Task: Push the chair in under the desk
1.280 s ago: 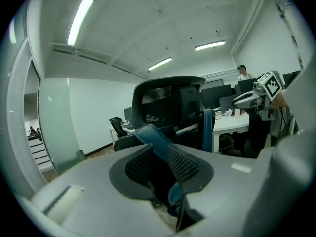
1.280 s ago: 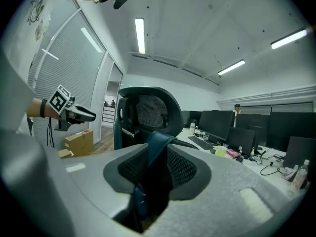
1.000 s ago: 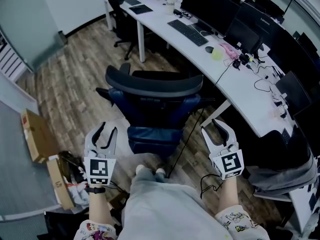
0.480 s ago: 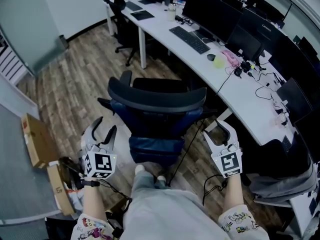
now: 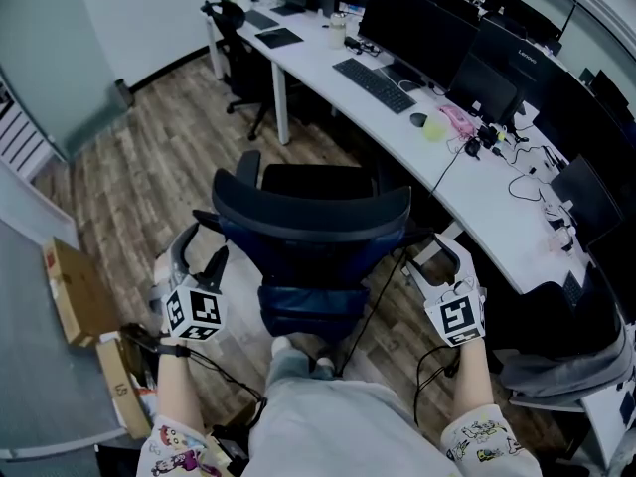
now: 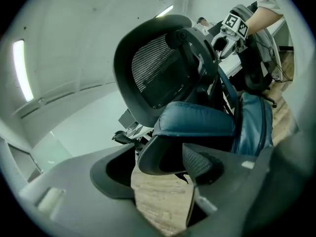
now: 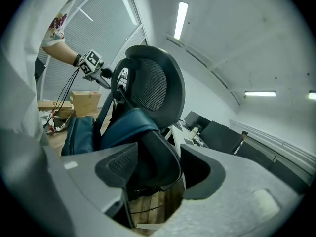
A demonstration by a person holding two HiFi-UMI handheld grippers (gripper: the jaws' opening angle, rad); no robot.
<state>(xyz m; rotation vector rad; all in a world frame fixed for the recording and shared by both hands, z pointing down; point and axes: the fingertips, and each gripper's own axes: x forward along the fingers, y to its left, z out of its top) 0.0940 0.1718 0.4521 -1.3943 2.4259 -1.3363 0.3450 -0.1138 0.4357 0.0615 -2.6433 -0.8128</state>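
Note:
A black office chair (image 5: pixel 313 212) with a mesh headrest (image 6: pixel 158 70) and blue back cushion (image 5: pixel 308 301) stands with its back to me, facing the curved white desk (image 5: pixel 328 78). My left gripper (image 5: pixel 197 250) is at the chair's left side and my right gripper (image 5: pixel 437 248) at its right side. Both have just been opening and stand open. In the left gripper view a dark armrest end (image 6: pixel 165 157) lies just ahead of the left gripper (image 6: pixel 158 171), pads off it. In the right gripper view the other armrest (image 7: pixel 163 157) shows past the right gripper (image 7: pixel 155 171), untouched.
Monitors (image 5: pixel 417 23), a keyboard (image 5: pixel 373 85) and cables lie on the desk. Cardboard boxes (image 5: pixel 75 291) sit on the floor at the left. A second black chair (image 5: pixel 234 23) stands far back, a grey chair (image 5: pixel 571 351) at the right. A cable (image 5: pixel 373 286) trails across the wood floor.
Both grippers have moved forward to the chair's sides and their jaws have widened. The left gripper has rolled, its marker cube now tilted.

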